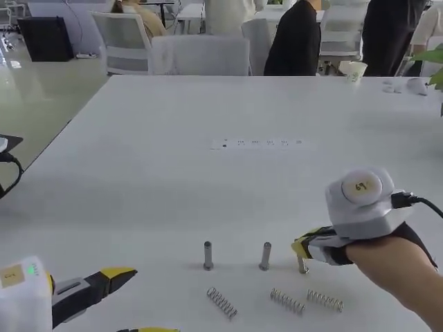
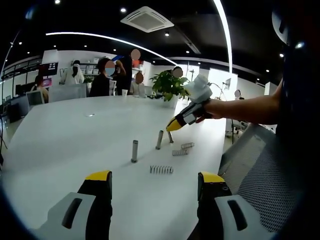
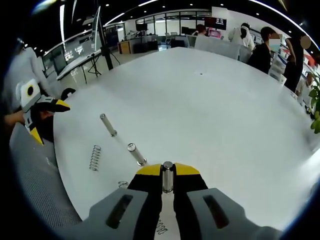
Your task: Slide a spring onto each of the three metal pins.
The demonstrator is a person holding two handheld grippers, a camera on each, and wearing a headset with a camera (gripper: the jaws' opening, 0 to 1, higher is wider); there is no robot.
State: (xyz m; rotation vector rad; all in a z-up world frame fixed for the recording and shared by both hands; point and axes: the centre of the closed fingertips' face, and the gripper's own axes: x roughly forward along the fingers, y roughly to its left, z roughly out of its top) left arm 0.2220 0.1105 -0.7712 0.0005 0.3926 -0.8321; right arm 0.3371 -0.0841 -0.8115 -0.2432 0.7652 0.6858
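Note:
Three metal pins stand in a row near the table's front edge: left pin (image 1: 208, 254), middle pin (image 1: 266, 255), right pin (image 1: 303, 265). My right gripper (image 1: 300, 249) is shut on the right pin (image 3: 167, 177), whose top shows between the yellow jaw tips. Three springs lie flat in front of the pins: left spring (image 1: 221, 302), middle spring (image 1: 286, 301), right spring (image 1: 324, 300). My left gripper (image 2: 156, 179) is open and holds nothing. It hovers low at the front left (image 1: 104, 282), well short of the nearest spring (image 2: 161, 169).
The white table (image 1: 228, 180) stretches far ahead, with a small printed mark (image 1: 256, 143) at its middle. A paper cup (image 1: 353, 71) stands at the far right edge. Chairs and people are beyond the table. A potted plant (image 2: 169, 85) is at one end.

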